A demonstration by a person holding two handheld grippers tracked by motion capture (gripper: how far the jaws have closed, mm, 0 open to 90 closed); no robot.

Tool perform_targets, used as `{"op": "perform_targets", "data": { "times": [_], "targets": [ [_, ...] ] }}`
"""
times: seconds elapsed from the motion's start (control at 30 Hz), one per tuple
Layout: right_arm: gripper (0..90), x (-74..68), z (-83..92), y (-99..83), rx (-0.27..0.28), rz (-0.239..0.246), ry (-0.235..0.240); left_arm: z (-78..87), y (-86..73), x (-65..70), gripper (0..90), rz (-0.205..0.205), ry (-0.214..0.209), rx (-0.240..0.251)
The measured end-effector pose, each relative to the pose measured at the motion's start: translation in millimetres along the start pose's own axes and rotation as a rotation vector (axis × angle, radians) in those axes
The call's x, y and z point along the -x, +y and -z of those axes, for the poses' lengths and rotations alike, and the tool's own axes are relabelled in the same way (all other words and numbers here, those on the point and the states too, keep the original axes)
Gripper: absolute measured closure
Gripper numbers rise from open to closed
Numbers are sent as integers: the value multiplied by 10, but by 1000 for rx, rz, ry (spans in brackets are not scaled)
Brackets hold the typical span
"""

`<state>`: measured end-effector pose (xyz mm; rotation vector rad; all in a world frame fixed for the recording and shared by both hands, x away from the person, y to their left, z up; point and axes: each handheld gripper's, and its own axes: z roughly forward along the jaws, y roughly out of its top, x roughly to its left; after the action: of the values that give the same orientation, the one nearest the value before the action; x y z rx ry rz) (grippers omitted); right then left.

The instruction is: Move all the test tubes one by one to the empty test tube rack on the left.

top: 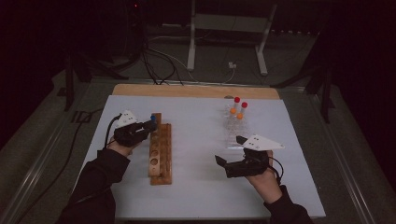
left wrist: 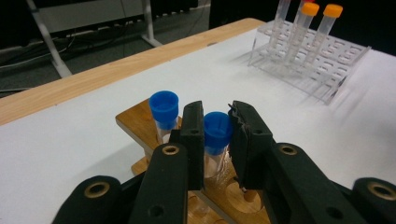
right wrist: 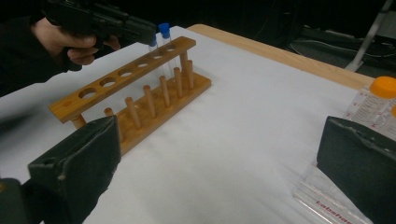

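My left gripper is shut on a clear tube with a blue cap, held upright over the far end of the wooden rack. Its lower part is hidden by the jaws. A second blue-capped tube stands in the rack's end hole just beyond it. In the high view the left gripper is at the far end of the wooden rack. My right gripper stands open with nothing in it, near the clear plastic rack. Its two pads stand wide apart.
The clear rack holds several tubes with orange caps and red caps. An orange-capped tube stands close to my right jaw. The white mat lies on a wooden table. Several of the wooden rack's holes are empty.
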<state>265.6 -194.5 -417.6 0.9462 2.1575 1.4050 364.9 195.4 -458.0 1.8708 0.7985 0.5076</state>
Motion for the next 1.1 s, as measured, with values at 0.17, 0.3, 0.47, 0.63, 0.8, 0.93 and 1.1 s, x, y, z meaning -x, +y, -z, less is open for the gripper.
{"op": "perform_targets", "data": {
  "times": [0.17,0.3,0.47,0.63,0.8,0.93,1.1],
  "targets": [
    [0,14,16,17,19,-6,1,0,0,-22,767,20,-20,-11],
    [0,33,29,39,30,-4,3,3,-1,-23,754,18,-24,-16],
    [0,147,64,160,11,-8,30,113,62,1,539,23,-52,18],
    [0,310,107,277,19,-18,0,271,130,101,330,21,-81,60],
    [0,502,111,320,43,-43,-40,408,135,207,146,34,-116,66],
    [6,655,47,297,21,-63,-94,487,99,281,33,35,-144,66],
    [105,861,-78,164,-17,-99,-136,547,44,355,20,14,-169,82]
  ]
}}
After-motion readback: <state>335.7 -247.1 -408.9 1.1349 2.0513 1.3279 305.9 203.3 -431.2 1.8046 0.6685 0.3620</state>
